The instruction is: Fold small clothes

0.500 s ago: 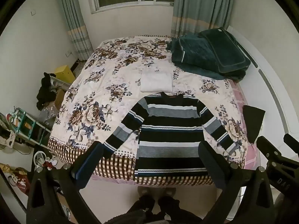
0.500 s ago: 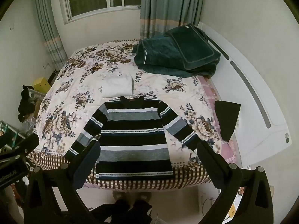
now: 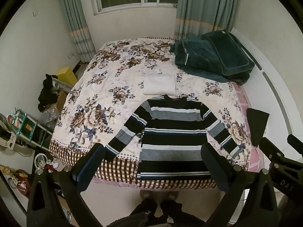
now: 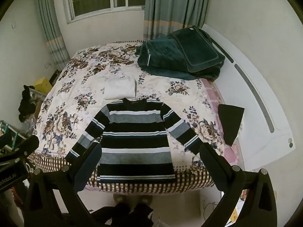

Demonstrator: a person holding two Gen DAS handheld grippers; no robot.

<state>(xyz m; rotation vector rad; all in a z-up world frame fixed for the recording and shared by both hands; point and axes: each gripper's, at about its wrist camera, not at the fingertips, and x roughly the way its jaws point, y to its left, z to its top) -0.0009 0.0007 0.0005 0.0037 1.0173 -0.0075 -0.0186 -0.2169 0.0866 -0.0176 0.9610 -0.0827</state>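
A striped sweater [image 3: 174, 141] is laid flat at the foot of the bed [image 3: 117, 79], hem at the near edge and both sleeves spread outward. The left gripper [image 3: 151, 162] and the right gripper [image 4: 149, 160] are held above the near edge, each with its 2 jaws spread wide and nothing gripped. A folded white cloth [image 3: 159, 84] is seen just beyond the collar (close to it, touching or not cannot be told). Dark green bedding [image 4: 180, 56] is piled at the far right corner.

Sweater [image 3: 173, 141] hem behind tool fingers [image 3: 214, 162]
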